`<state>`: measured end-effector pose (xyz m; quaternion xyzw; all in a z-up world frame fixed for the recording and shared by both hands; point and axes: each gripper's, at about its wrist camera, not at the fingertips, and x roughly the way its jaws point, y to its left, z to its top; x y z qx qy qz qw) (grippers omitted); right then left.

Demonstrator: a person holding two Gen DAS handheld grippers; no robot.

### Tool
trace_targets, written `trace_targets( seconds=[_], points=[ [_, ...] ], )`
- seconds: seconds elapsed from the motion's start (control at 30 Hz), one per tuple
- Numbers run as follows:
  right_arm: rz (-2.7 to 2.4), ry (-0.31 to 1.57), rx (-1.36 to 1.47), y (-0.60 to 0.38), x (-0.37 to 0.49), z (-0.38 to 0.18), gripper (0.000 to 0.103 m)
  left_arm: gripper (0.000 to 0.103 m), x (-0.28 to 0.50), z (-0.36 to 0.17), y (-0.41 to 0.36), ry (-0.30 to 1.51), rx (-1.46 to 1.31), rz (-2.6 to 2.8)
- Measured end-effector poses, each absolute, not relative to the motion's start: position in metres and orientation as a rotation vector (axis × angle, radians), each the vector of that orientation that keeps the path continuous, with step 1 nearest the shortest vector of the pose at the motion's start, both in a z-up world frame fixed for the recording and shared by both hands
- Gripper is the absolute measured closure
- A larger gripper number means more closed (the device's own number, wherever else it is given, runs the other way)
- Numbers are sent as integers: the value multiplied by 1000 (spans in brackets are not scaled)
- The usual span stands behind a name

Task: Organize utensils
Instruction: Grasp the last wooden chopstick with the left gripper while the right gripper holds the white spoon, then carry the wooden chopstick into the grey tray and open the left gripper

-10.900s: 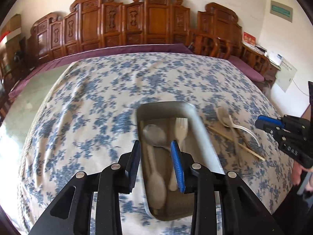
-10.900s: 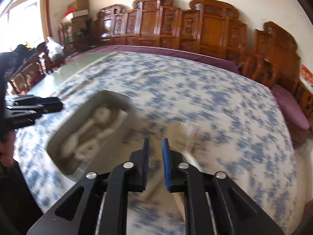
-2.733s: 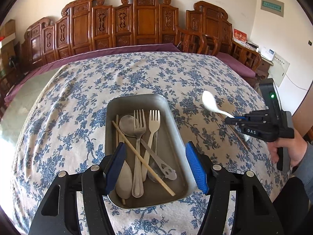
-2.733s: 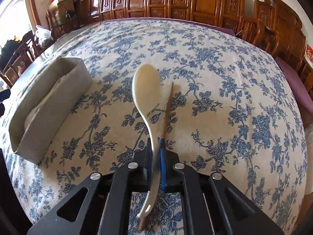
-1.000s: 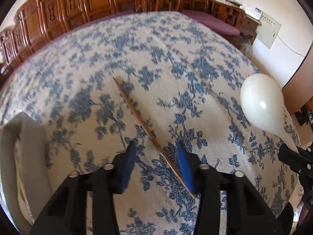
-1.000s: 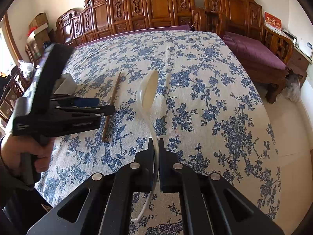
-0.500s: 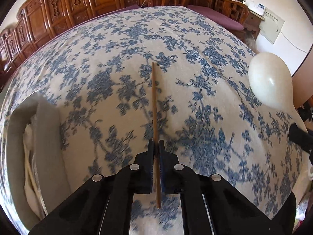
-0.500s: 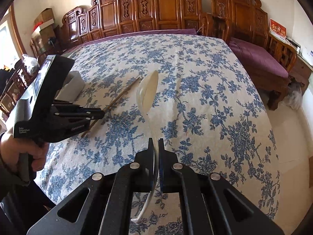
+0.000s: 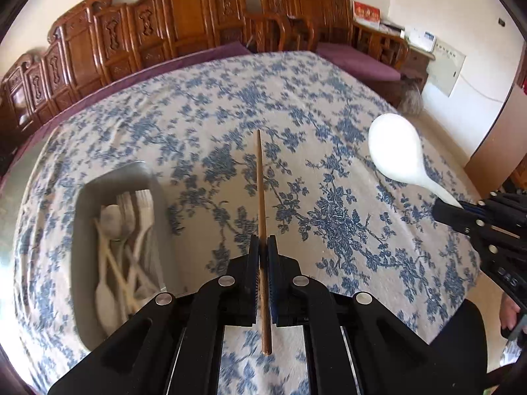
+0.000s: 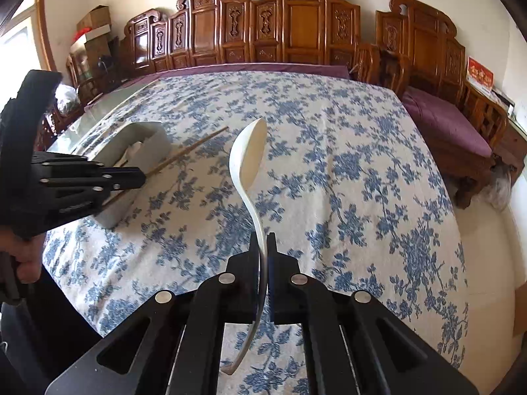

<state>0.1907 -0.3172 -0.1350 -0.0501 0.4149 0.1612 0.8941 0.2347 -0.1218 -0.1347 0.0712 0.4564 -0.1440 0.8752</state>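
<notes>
My left gripper (image 9: 262,245) is shut on a wooden chopstick (image 9: 261,191) and holds it in the air, pointing forward over the table. In the right wrist view the left gripper (image 10: 140,176) and the chopstick (image 10: 194,146) hover by the tray. My right gripper (image 10: 262,242) is shut on the handle of a white spoon (image 10: 248,161), bowl up and forward; the spoon also shows in the left wrist view (image 9: 395,151), with the right gripper (image 9: 441,209) at the right edge. A grey metal tray (image 9: 77,263) at the left holds several forks, spoons and chopsticks.
The table wears a blue-flowered white cloth (image 9: 329,171). Carved wooden chairs (image 10: 296,29) line the far side, with a purple-cushioned bench (image 10: 444,121) at the right. The tray also shows in the right wrist view (image 10: 154,141).
My left gripper has lifted with the chopstick and drawn back toward the tray, which now shows more fully. The right gripper still holds the spoon, a little higher.
</notes>
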Motion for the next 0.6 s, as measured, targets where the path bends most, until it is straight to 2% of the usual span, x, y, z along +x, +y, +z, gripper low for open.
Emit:
trace_targets(
  seconds=[0.27,0.6],
  points=[
    [363,853,-103,-293,191,-124,98,99,217,-106,-85,907,121,-300],
    [411,860,-94,-252,197,-125,98,99,221,-97,-22,901,87,-257]
  ],
)
